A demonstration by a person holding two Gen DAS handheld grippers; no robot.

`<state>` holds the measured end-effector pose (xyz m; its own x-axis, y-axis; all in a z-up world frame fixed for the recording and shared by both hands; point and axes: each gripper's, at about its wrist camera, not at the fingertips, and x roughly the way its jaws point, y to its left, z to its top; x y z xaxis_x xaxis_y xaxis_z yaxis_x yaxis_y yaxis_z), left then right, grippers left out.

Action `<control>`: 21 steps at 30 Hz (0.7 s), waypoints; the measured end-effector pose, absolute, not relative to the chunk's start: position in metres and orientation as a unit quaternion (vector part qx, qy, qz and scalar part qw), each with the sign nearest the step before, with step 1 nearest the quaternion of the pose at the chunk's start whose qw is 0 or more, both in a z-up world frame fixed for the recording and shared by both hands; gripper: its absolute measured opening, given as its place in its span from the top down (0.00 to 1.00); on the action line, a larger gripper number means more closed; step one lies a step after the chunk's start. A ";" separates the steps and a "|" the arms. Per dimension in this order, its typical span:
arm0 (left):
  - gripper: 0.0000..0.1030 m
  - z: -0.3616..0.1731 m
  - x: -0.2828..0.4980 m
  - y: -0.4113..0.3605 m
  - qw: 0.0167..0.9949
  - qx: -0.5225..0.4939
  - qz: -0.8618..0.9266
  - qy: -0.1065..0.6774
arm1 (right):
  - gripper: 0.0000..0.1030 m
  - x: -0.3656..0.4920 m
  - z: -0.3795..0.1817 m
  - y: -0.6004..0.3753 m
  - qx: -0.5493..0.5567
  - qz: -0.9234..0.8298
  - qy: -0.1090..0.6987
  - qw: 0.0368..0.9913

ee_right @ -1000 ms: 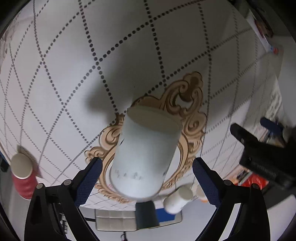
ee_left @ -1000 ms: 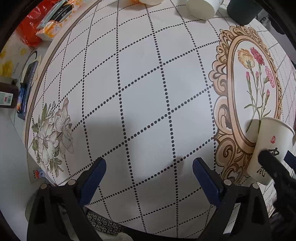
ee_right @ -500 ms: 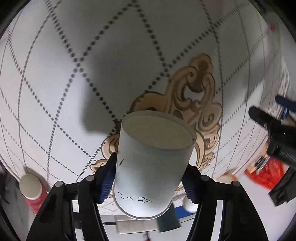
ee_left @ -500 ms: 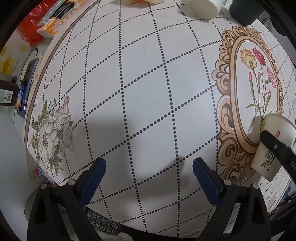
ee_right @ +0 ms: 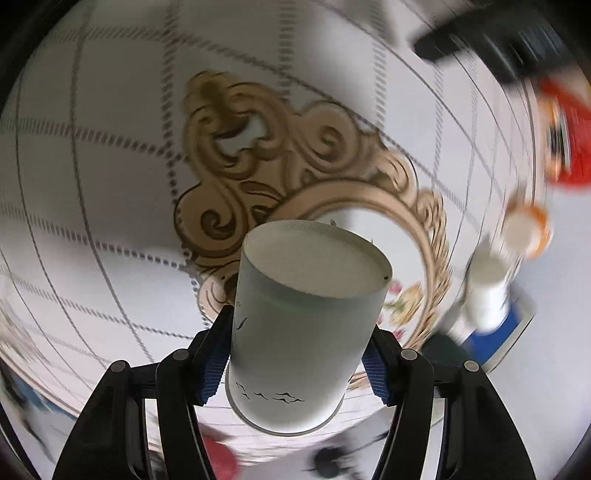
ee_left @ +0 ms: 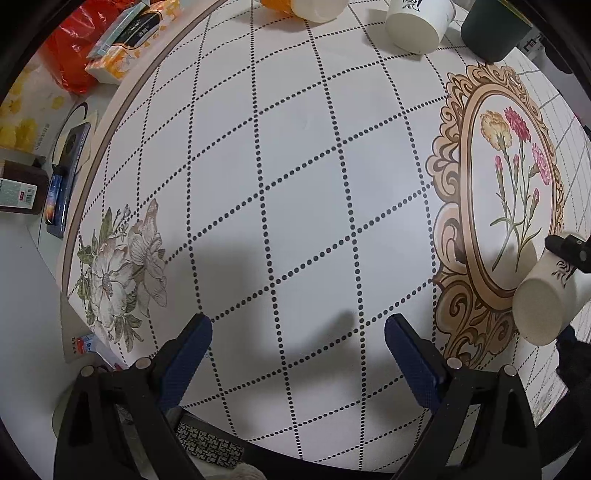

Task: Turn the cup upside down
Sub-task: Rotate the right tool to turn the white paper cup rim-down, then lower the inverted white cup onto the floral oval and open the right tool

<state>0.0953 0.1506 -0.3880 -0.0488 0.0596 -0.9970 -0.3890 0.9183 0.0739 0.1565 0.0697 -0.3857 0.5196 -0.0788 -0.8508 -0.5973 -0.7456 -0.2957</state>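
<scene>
A white paper cup (ee_right: 303, 332) with small black bird marks is held between the blue pads of my right gripper (ee_right: 295, 354), which is shut on it. Its flat base points away from the camera, toward the table. In the left wrist view the same cup (ee_left: 546, 299) hangs tilted at the right edge above the gold floral frame (ee_left: 461, 206), base toward the camera, with the right gripper's black finger across it. My left gripper (ee_left: 295, 354) is open and empty above the dotted tablecloth (ee_left: 295, 184).
At the table's far edge stand a white cup (ee_left: 417, 22), a dark green cup (ee_left: 495, 29) and an orange-and-white container (ee_left: 306, 7). A red bag (ee_left: 70, 59), boxes and a phone (ee_left: 59, 192) lie off the left side.
My right gripper closed on the cup, lifted it off the table and is turning it; the right wrist view is blurred by motion. My left gripper stayed open and barely moved.
</scene>
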 end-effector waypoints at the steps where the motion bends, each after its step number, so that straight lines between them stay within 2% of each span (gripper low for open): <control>1: 0.07 -0.386 0.095 0.150 0.680 -0.116 0.166 0.705 | 0.36 0.164 -0.382 0.081 -0.810 0.442 0.233 0.307; 11: 0.07 -0.370 0.102 0.140 0.687 -0.100 0.156 0.703 | 0.36 0.232 -0.359 0.095 -0.651 0.401 0.490 0.418; 21: 0.07 -0.369 0.104 0.113 0.692 -0.089 0.139 0.703 | 0.36 0.317 -0.362 0.080 -0.453 0.311 0.707 0.446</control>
